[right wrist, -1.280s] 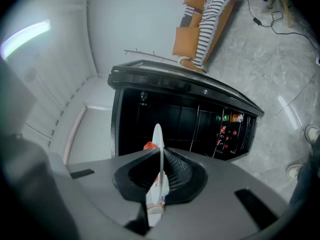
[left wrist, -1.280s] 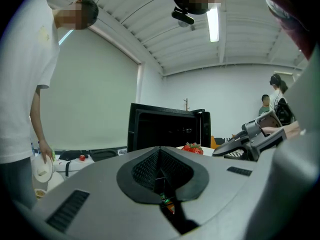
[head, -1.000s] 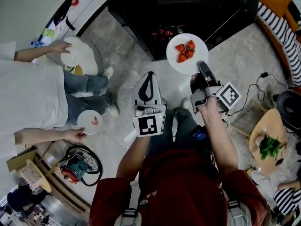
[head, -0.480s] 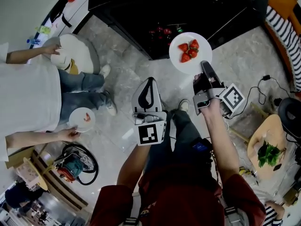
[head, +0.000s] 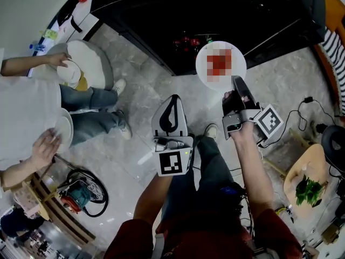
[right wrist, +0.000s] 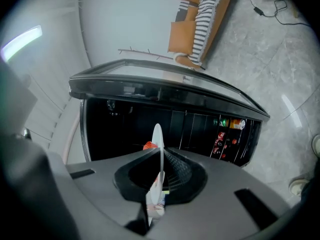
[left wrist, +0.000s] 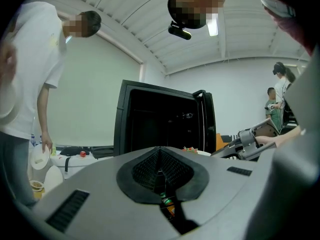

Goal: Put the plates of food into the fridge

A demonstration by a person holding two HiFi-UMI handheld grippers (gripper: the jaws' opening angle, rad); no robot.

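Note:
A white plate of strawberries (head: 221, 65) hangs just in front of the open black fridge (head: 215, 15). My right gripper (head: 235, 81) is shut on its near rim. In the right gripper view the plate (right wrist: 158, 149) stands edge-on between the jaws, with a strawberry (right wrist: 149, 146) showing beside it and the dark fridge interior (right wrist: 130, 129) behind. My left gripper (head: 171, 98) hovers lower left of the plate, shut with nothing in it. From the left gripper view (left wrist: 160, 173) the fridge (left wrist: 165, 119) stands ahead, and the plate (left wrist: 192, 150) peeks over the jaws.
Cans and bottles sit in the fridge door shelves (right wrist: 230, 131). A person in a white shirt (head: 27, 117) stands at left holding plates (head: 63, 133). A power tool with a hose (head: 81, 194) lies lower left. A wooden table with greens (head: 307, 177) and floor cables (head: 304, 99) lie at right.
My right gripper has carried the strawberry plate a little closer to the fridge opening. The person at left has swapped the small plate in the lower hand for a larger one.

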